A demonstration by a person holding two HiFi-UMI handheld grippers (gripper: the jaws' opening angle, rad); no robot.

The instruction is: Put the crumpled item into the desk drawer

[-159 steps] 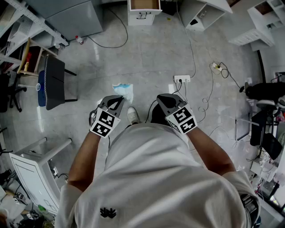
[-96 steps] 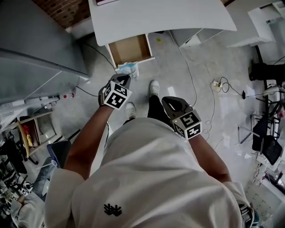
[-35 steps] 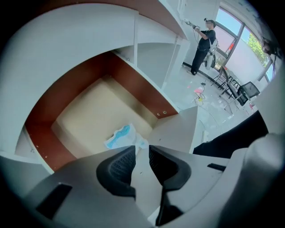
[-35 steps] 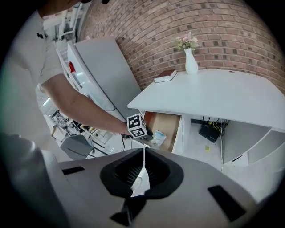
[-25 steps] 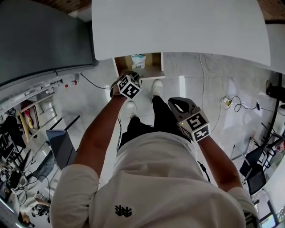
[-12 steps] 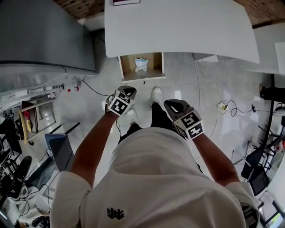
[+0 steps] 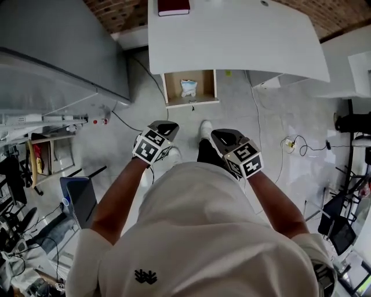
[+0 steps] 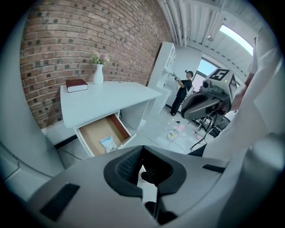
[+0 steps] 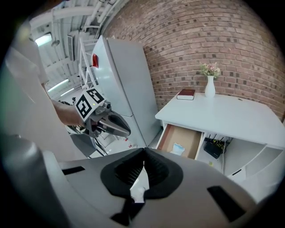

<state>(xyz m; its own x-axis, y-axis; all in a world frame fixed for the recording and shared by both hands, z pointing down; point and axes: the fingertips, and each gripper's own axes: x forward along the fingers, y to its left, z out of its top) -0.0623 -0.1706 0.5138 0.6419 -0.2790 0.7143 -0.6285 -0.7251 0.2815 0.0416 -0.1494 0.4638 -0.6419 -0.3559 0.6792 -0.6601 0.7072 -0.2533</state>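
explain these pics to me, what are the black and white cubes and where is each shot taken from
A person holds a two-jaw gripper in each hand: left gripper, right gripper. The patterned cubes are part of them. The downward picture comes from a head camera; the other two from cameras riding on each gripper. Ahead stands a white desk with a book on it. Its drawer is open, the crumpled item inside. Both grippers are shut, holding nothing.
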